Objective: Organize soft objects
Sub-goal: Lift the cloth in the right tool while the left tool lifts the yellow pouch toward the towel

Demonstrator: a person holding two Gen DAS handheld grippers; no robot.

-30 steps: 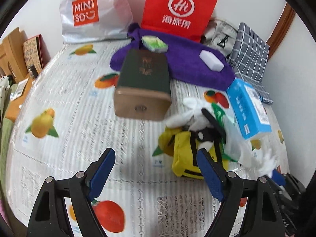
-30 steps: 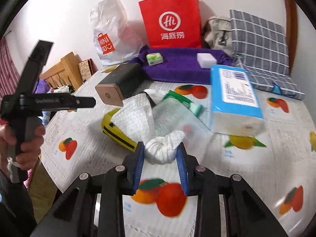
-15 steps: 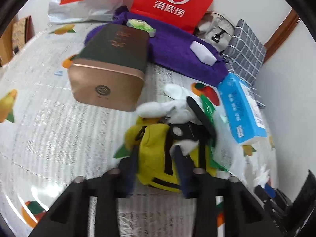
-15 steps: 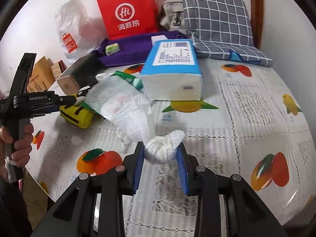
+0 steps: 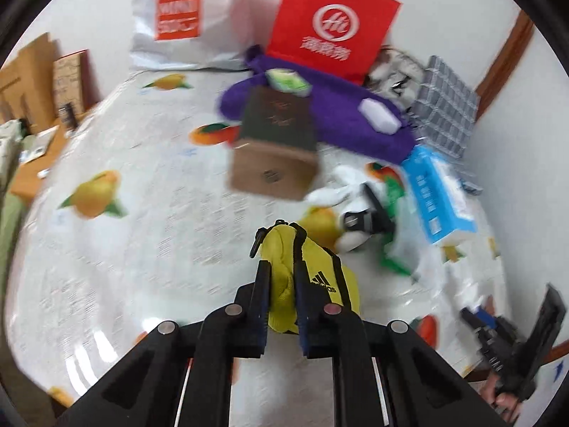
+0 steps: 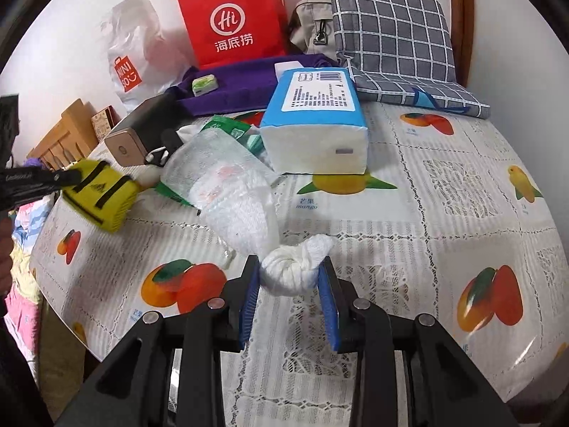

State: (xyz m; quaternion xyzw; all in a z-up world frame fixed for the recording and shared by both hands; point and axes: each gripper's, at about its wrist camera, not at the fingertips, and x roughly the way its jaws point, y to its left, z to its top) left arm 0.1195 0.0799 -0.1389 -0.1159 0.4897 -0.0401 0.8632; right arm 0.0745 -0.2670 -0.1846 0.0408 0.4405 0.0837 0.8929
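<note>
— Two grippers, both busy. What has each got?

— Left gripper [image 5: 281, 281] has just been closing, and its jaws now pinch a yellow pouch [image 5: 313, 277] between them, lifted at the near left of the table [image 6: 462, 192]. Right gripper [image 6: 288, 277] is clamped on the knotted end of a white cloth [image 6: 295, 267], which sits low over the near middle of the table.

— And the table itself?

— Covered in a glossy white lace-pattern cloth printed with mangoes and oranges. Behind the white cloth lies a clear bag [image 6: 227, 181], trailing back toward a green packet [image 6: 227, 128]. Right of that stands a blue tissue pack [image 6: 316, 114]. Farther left, a brown box [image 6: 142, 128] lies on its side.

— What's at the far edge?

— A purple towel [image 6: 242, 85] with a small green sponge [image 6: 204, 83] on it, then a red paper bag [image 6: 233, 17] and a white plastic bag [image 6: 131, 57] against the pale wall. A grey checked cushion [image 6: 391, 35] leans at the far right by a wooden frame. Wooden furniture shows off the left side.
</note>
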